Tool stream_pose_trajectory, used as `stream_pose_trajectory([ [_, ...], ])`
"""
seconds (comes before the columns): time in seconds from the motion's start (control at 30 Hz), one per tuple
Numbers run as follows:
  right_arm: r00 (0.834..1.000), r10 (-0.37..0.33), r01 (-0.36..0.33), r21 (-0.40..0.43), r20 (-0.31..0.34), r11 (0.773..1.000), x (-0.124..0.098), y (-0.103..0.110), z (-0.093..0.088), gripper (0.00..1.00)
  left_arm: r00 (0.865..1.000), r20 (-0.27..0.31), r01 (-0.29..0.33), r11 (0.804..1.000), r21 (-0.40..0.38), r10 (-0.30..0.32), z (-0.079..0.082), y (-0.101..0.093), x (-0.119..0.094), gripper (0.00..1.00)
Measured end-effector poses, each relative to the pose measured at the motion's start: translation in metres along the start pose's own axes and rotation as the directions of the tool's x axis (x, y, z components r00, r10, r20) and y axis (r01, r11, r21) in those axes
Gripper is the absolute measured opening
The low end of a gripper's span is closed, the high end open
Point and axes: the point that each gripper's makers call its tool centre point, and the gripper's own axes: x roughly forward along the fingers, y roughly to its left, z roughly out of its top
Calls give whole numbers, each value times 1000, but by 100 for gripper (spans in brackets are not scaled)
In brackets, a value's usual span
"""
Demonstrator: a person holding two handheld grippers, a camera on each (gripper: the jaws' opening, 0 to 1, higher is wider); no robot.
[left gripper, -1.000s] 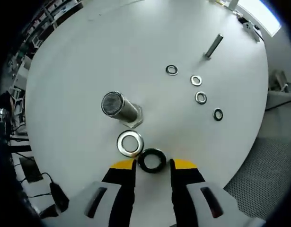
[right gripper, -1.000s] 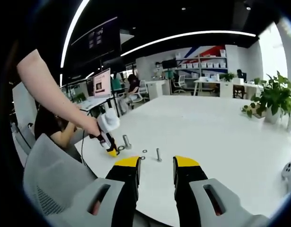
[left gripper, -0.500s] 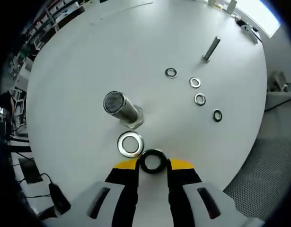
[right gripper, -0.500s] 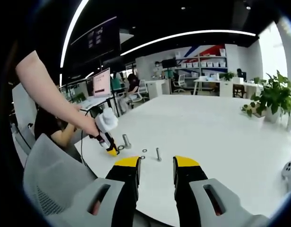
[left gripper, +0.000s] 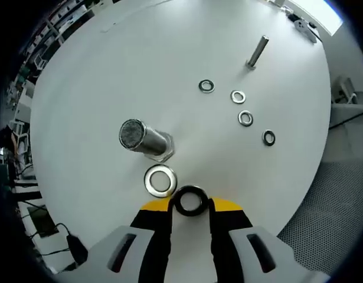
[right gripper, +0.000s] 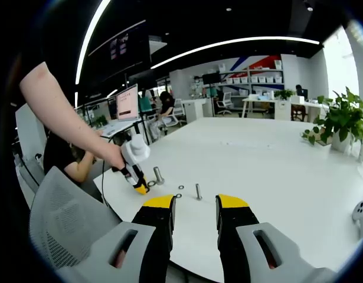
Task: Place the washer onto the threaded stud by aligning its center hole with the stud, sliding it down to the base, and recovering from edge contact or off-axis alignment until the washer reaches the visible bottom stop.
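Pinching the black washer [left gripper: 190, 201] between its yellow-tipped jaws, the left gripper [left gripper: 190, 206] sits low over the white table [left gripper: 169, 53], just beside the silver washer [left gripper: 160, 180] and near the threaded stud [left gripper: 143, 139]. Lifting, aligning and sliding down all remain. The right gripper [right gripper: 195, 206] hangs spread, holding nothing.

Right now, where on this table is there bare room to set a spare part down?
Free: the broad white stretch beyond the large stud, toward the table far edge. Crowded: around the left gripper, black washer and silver washer; also the small washers by the thin stud.
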Motion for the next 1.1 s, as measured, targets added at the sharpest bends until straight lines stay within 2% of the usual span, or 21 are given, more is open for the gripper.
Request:
stream_pose_trajectory([
  [0.43,1000,-2,2,0,-4,1000,0,-1,-1,30,997,75,-15,999,-38,18,1,1,-1,19],
  [1.1,1000,-10,10,3,-7,1000,0,-3,-1,30,996,92,-8,1000,-6,8,2,-5,-2,19],
])
